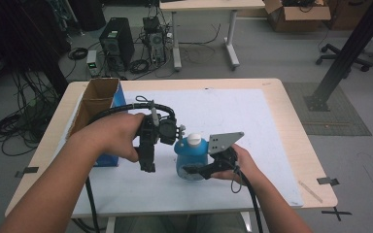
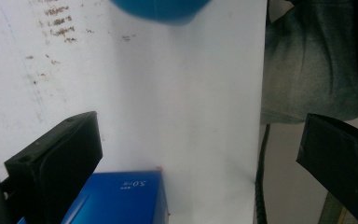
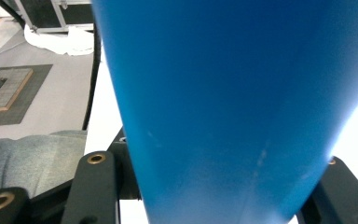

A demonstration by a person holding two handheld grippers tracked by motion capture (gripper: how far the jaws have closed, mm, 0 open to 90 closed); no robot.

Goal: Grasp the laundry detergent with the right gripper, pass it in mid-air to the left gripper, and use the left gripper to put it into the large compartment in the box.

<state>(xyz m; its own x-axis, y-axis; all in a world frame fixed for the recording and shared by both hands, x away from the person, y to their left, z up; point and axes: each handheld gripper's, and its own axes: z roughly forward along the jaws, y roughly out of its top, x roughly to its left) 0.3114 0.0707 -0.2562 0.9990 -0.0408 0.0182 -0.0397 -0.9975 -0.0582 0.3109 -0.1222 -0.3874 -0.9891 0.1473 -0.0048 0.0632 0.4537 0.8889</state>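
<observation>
The right gripper [image 1: 194, 171] is clamped on a blue bottle [image 1: 191, 154] with a white cap, standing upright on the white sheet [image 1: 252, 126] near the table's front edge. The left gripper [image 1: 146, 162] hangs just beside it with jaws spread, gripping nothing, above a blue box [image 2: 121, 200] near the table's left edge.

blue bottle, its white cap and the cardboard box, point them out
blue bottle [image 1: 190, 156], high view, on its body
white cap [image 1: 194, 139], high view, on its top
cardboard box [image 1: 97, 99], high view, on its inner wall
</observation>
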